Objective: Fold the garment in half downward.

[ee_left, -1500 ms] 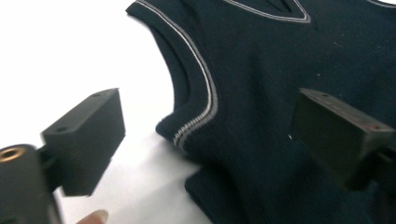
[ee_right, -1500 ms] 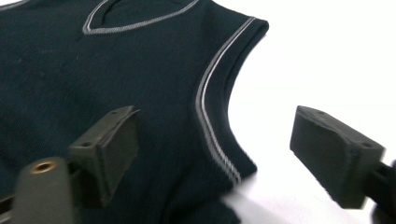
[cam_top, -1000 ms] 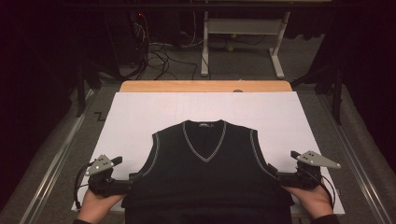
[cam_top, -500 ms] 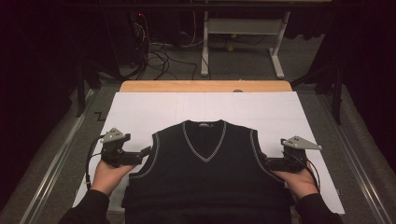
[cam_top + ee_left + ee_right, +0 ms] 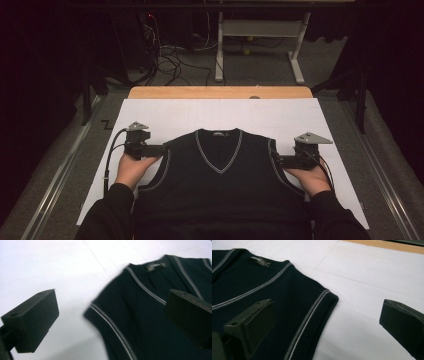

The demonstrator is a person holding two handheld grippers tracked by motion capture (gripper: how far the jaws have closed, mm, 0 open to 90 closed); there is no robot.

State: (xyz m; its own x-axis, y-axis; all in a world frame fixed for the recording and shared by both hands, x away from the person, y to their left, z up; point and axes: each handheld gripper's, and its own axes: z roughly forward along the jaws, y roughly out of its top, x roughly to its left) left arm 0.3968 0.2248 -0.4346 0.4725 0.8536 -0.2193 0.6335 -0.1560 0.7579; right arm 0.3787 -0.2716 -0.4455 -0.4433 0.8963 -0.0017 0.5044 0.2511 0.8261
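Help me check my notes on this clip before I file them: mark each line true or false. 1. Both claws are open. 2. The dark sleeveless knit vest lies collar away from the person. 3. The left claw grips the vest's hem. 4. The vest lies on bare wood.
1. True: the left claw and the right claw both have their jaws spread wide with nothing between them.
2. True: the dark sleeveless knit vest has its V-neck at the far end.
3. False: the left claw is up beside the vest's shoulder, and its jaws hold nothing.
4. False: it lies on the white sheet that covers the table; the wooden table edge shows beyond the sheet.
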